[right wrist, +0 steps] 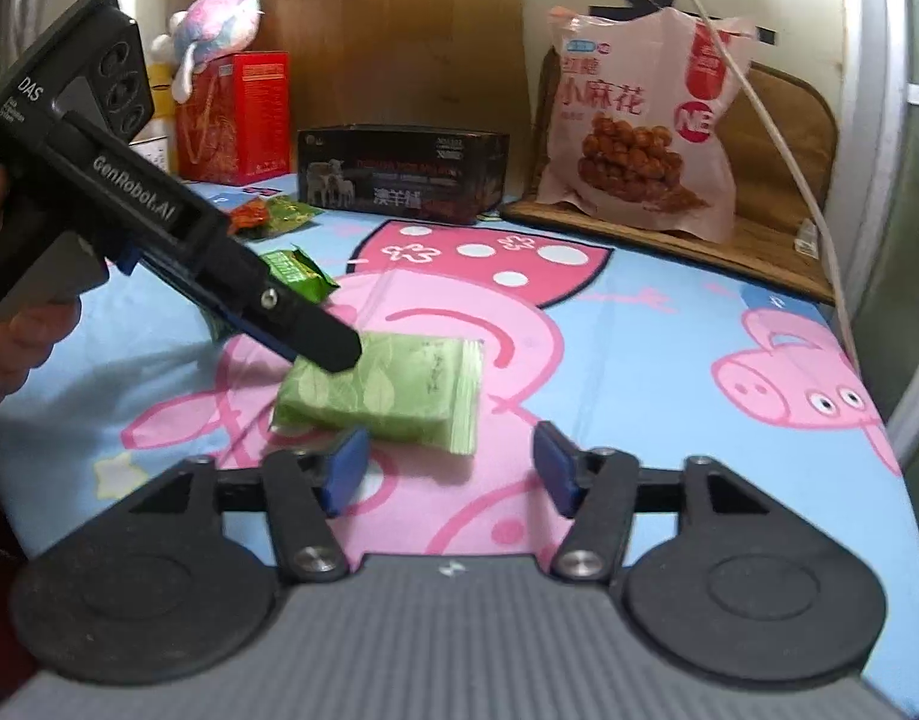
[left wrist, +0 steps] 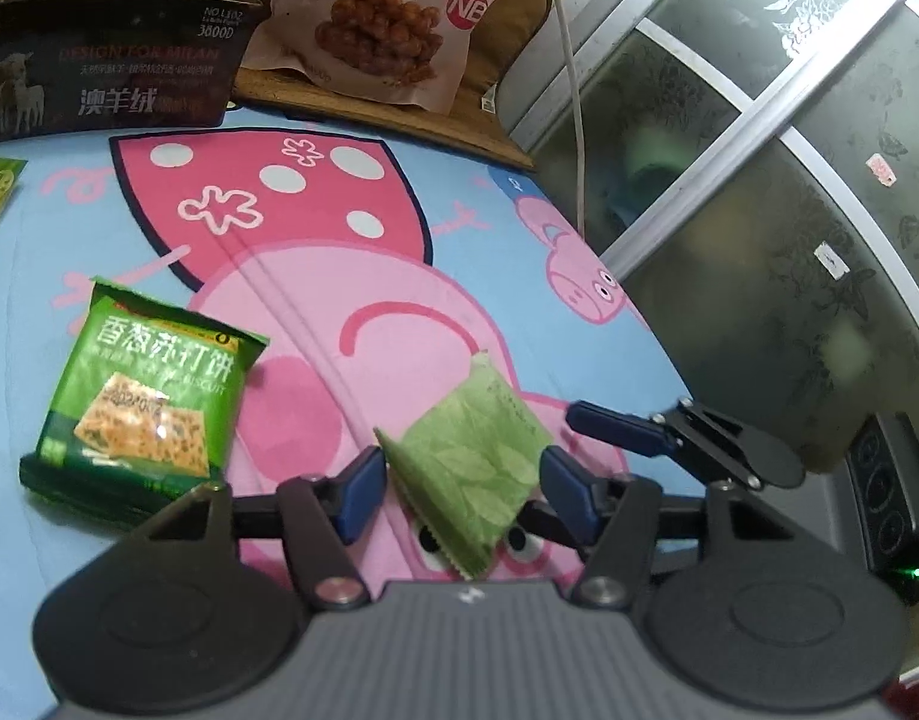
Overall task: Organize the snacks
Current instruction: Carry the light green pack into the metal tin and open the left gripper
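A pale green leaf-print snack packet [left wrist: 474,468] lies on the pig-print sheet [left wrist: 315,228] between the fingers of my left gripper [left wrist: 466,495], which stands around it with small gaps at the pads. In the right wrist view the same packet [right wrist: 393,393] lies just ahead of my right gripper [right wrist: 450,474], which is open and empty, with the left gripper's fingers [right wrist: 333,348] over the packet's far end. A dark green soda-biscuit packet [left wrist: 150,402] lies to the left. My right gripper's fingers [left wrist: 633,429] show at the right in the left wrist view.
A large pink bag of fried dough twists [right wrist: 639,132] leans on a brown cushion [right wrist: 777,138] at the back. A dark box [right wrist: 399,171], a red box [right wrist: 237,120], a plush toy [right wrist: 213,30] and small green and orange packets [right wrist: 273,216] sit behind. A white cable [left wrist: 573,72] hangs at the right.
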The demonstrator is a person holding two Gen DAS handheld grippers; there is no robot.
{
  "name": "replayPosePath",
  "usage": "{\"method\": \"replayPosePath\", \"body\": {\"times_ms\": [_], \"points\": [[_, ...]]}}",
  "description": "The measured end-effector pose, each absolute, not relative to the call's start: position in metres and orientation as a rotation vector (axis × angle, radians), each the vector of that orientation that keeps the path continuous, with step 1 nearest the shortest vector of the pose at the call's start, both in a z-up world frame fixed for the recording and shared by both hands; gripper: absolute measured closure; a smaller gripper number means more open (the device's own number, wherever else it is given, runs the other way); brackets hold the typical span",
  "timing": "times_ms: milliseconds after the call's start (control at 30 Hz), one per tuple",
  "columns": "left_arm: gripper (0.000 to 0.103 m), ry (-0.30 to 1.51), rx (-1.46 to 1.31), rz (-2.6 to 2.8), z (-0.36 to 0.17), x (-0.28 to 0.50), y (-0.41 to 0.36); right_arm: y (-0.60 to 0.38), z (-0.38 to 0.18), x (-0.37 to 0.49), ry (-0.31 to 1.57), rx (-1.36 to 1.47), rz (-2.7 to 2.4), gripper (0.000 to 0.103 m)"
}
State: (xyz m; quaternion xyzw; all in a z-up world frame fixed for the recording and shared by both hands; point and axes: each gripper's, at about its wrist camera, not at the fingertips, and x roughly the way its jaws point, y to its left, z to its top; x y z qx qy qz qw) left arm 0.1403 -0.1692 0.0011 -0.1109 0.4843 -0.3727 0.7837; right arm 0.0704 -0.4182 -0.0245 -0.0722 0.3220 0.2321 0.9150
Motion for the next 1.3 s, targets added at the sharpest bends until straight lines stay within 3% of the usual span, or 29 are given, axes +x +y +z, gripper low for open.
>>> {"method": "replayPosePath", "body": {"times_ms": [67,100,200,300,567,800,900,967,1300], "points": [[0.048,1.044,-0.231,-0.811,0.001,0.142,-0.174,-0.412,-0.029,0.081,0.693,-0.143,0.542,0.039],[0.051,1.045,-0.225,-0.812,0.001,0.144,-0.176,-0.408,-0.028,0.081,0.681,-0.136,0.564,0.049],[0.051,1.017,-0.187,-0.768,0.007,0.154,-0.177,-0.390,-0.023,0.085,0.643,-0.170,0.571,0.061],[0.051,0.973,-0.235,-0.753,0.022,0.175,-0.163,-0.385,-0.013,0.107,0.600,-0.118,0.552,0.065],[0.051,0.770,-0.286,-0.622,0.074,0.239,-0.113,-0.331,0.027,0.191,0.435,-0.139,0.596,0.065],[0.049,0.699,-0.316,-0.456,0.079,0.315,-0.070,-0.279,0.022,0.297,0.453,-0.082,0.652,0.065],[0.035,0.695,-0.327,-0.373,0.069,0.346,-0.062,-0.259,0.006,0.333,0.497,-0.056,0.631,0.064],[0.029,0.689,-0.337,-0.312,0.062,0.359,-0.055,-0.248,-0.001,0.345,0.509,-0.059,0.610,0.057],[0.028,0.648,-0.370,-0.283,0.056,0.307,0.001,-0.277,0.010,0.307,0.524,0.081,0.668,0.053]]}}
